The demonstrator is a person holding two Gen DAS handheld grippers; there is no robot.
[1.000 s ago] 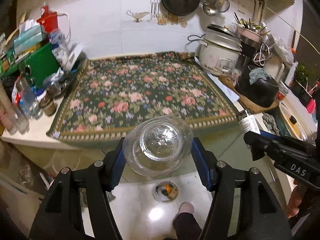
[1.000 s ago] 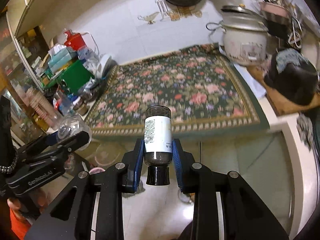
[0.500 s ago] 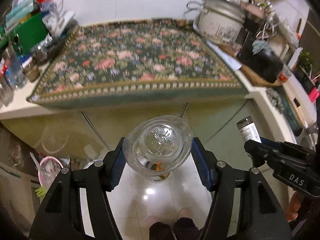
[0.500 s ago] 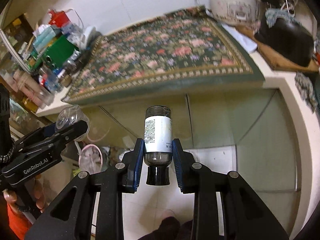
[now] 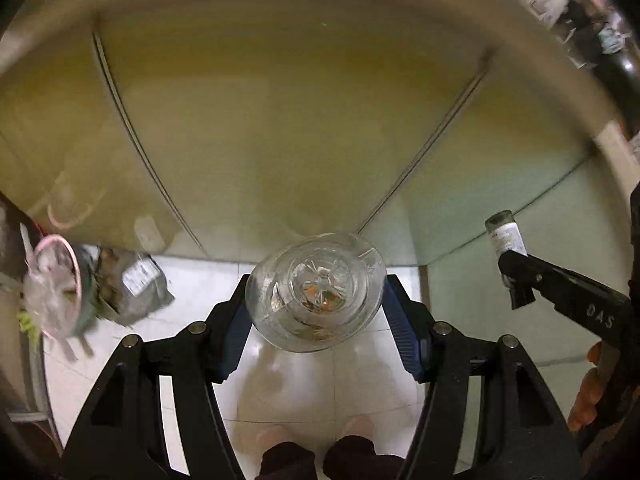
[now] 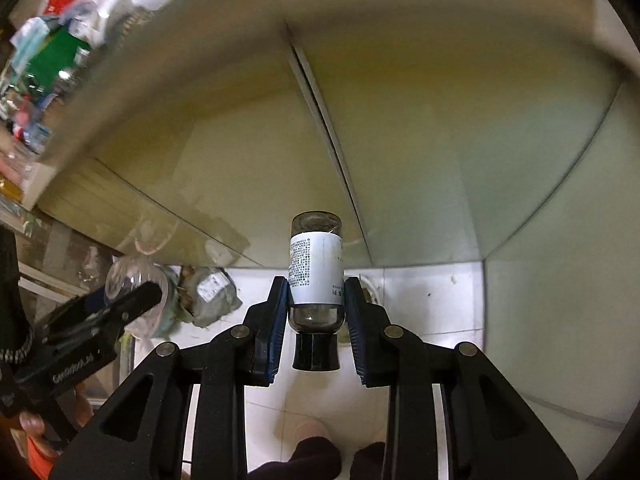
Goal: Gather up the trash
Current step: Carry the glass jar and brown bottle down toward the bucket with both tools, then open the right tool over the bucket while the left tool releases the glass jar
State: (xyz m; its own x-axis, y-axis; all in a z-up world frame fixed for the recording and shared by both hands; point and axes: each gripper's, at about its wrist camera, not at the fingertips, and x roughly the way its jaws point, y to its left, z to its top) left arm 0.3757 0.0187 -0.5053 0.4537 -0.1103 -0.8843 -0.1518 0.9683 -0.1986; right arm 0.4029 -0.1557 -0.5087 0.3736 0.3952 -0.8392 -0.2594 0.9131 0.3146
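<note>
My left gripper (image 5: pixel 316 292) is shut on a clear plastic bottle (image 5: pixel 316 292), whose ribbed bottom faces the camera; the blue pads press its sides. In the right wrist view my right gripper (image 6: pixel 317 288) is shut on a small dark glass bottle (image 6: pixel 316 264) with a white label, held cap toward the camera. Both are low over the white tiled floor (image 5: pixel 200 292) in front of the cabinet doors (image 5: pixel 280 120). At the left of the floor stands a pink-rimmed bin (image 5: pixel 56 288) lined with a clear bag. The dark bottle (image 5: pixel 506 236) also shows at the right of the left wrist view.
A grey crumpled bag (image 5: pixel 136 284) lies on the floor beside the bin. The counter edge (image 6: pixel 132 40) with its cluttered items is high at the left of the right wrist view. The person's feet (image 5: pixel 320 452) are at the bottom edge, and fingers (image 5: pixel 592 396) hold the right gripper's handle.
Both grippers have dropped from counter height to near the floor, each still holding its bottle. The floral mat and counter have left the view; the bin and grey bag have come in.
</note>
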